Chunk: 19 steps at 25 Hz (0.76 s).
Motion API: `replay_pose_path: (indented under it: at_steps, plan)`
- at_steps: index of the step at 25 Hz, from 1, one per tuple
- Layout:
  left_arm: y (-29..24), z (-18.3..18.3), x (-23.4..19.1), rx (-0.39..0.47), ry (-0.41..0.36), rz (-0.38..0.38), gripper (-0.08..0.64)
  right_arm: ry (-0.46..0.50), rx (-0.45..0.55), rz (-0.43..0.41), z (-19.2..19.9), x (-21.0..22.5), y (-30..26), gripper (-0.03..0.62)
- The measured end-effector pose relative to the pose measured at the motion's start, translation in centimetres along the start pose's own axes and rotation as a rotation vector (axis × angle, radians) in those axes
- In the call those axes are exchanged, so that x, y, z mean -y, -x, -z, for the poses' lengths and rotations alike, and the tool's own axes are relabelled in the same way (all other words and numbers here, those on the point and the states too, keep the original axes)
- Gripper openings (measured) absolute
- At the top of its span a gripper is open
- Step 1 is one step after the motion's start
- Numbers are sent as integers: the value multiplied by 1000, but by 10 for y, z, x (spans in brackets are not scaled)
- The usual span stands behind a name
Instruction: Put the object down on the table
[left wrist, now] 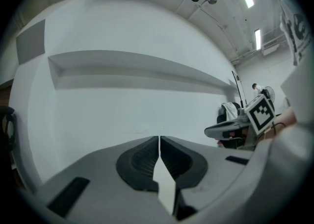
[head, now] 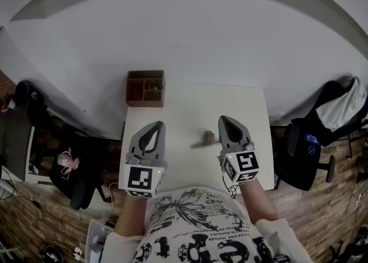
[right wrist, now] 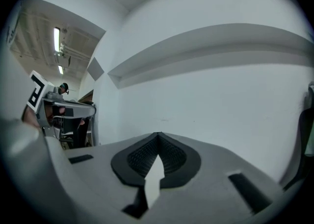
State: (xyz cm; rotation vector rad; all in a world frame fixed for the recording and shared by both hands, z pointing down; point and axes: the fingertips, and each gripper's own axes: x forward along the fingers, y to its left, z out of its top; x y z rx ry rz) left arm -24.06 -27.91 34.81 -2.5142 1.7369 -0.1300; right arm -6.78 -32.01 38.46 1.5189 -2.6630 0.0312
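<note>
Here, both clenched fully shut and holding nothing: left gripper (head: 154, 125) and right gripper (head: 226, 119), side by side over the white table (head: 190, 103). On the table between them, just beside the right gripper, a small brownish object (head: 208, 137). Farther back, a wooden organizer (head: 145, 88).

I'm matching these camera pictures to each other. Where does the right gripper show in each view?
Head view: right gripper right of centre, over the table, jaws shut.
Left gripper view: right gripper at mid-right, tip pointing left.
Right gripper view: right gripper, its own shut jaws, bottom centre.
Shared landmark: the white wall ahead.
</note>
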Motion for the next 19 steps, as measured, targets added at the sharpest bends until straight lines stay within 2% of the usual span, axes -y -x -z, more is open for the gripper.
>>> replay_pose_path:
  at_steps: [6,10,19]
  plan:
    - [4,-2,-6,-5,16,-13,12,-8,-33,0,7,-5,3,-9]
    - [5,0,-10,-7,20,-18,12,-10,-21,5,7,-10,3,-9]
    - [3,4,-10,-12,24,-1,12,-29,-43,7,14,-18,-1,-11]
